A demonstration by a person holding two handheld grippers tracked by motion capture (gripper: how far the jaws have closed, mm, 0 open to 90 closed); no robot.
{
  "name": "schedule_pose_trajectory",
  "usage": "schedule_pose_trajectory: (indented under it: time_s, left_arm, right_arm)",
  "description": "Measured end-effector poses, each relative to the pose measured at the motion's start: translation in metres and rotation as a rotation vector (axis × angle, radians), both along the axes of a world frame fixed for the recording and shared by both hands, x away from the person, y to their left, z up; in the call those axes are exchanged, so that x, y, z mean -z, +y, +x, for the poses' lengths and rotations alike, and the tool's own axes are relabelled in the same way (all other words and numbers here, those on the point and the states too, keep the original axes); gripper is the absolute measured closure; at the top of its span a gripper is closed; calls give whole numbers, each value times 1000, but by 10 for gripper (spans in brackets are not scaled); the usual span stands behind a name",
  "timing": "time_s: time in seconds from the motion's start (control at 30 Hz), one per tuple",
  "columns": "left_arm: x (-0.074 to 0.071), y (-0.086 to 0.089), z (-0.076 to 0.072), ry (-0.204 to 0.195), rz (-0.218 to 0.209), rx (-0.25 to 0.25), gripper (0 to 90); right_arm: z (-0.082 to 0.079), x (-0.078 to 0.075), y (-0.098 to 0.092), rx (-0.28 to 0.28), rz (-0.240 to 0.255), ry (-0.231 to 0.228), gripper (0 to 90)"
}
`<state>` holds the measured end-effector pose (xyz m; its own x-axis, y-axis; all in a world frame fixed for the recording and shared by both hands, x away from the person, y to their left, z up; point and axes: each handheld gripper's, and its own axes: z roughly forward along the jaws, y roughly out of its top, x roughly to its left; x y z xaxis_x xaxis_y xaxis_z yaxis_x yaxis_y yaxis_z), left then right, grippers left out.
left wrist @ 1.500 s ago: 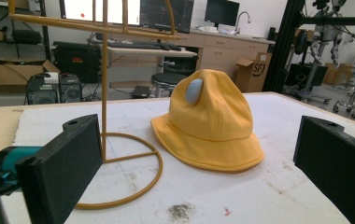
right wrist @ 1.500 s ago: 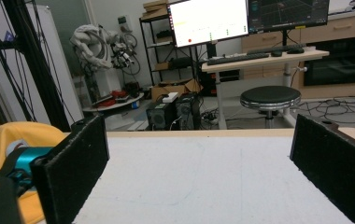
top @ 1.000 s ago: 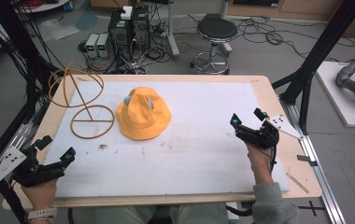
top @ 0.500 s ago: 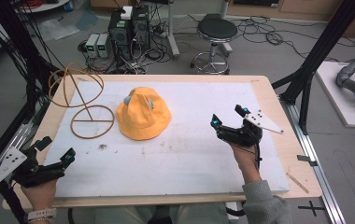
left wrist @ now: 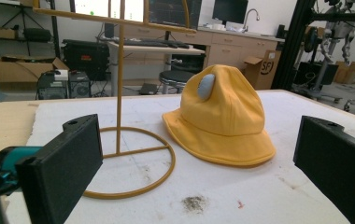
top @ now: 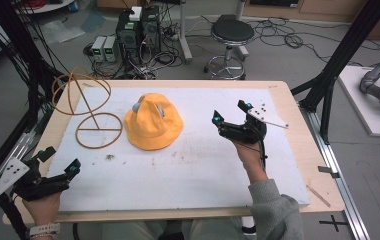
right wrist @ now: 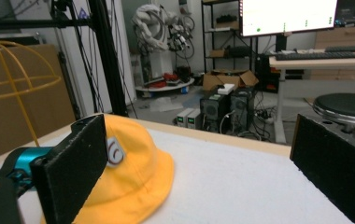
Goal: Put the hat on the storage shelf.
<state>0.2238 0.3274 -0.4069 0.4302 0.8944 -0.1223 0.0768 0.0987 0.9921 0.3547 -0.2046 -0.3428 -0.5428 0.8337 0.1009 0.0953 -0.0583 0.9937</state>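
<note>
I am bringing the right gripper (top: 230,113), jaws apart, inward from the table's right edge toward the yellow hat (top: 153,123) beside the wire stand (top: 94,122), suggesting a coming grasp, while the left gripper (top: 58,160) is idling with its jaws apart.

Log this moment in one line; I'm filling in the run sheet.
left hand-held gripper: open, idle | right hand-held gripper: open, near hat | yellow fabric bucket hat: flat on board, ungrasped

"SF" on cardboard box (left wrist: 261,70)
</note>
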Motion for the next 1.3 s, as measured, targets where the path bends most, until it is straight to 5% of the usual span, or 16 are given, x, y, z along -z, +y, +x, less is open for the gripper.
schedule_pose_trajectory:
  time_s: [0.77,1.3]
  left_arm:
    - [1,4,-2,-9,-11,-1,17]
    - [4,4,1,-8,-26,23,17]
  right_arm:
    - [31,20,100,-70,-49,-29,43]
    - [44,38,138,-47,-17,-14,48]
